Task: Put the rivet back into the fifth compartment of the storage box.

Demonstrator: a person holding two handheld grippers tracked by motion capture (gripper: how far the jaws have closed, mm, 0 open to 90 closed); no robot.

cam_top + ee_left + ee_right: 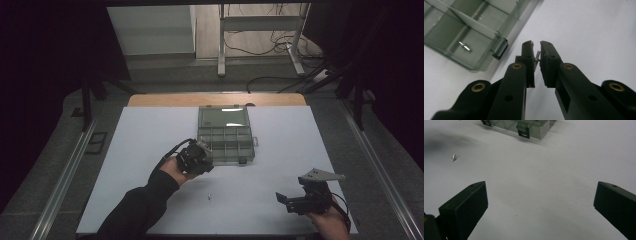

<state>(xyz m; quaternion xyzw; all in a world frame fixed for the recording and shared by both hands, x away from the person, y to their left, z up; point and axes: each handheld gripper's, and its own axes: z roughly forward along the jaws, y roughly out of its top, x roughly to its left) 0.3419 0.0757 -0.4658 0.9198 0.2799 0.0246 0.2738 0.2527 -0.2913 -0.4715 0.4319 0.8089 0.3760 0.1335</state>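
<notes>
A clear plastic organizer box (225, 135) lies open on the white table, lid tipped back, several compartments inside. My left gripper (200, 155) hovers at the box's front left corner. In the left gripper view its jaws (537, 50) are shut on a small metal screw (537, 57), with the box (461, 32) to the left holding another screw (464, 46) in one compartment. A loose screw (210, 196) lies on the table between my hands. My right gripper (300, 200) rests low at the front right, open and holding nothing; its view shows the loose screw (453, 157) and the box's latches (523, 131).
The white tabletop (150, 150) has a wooden strip along its far edge. Metal rails run down both sides of the table. A table frame and cables sit on the floor beyond.
</notes>
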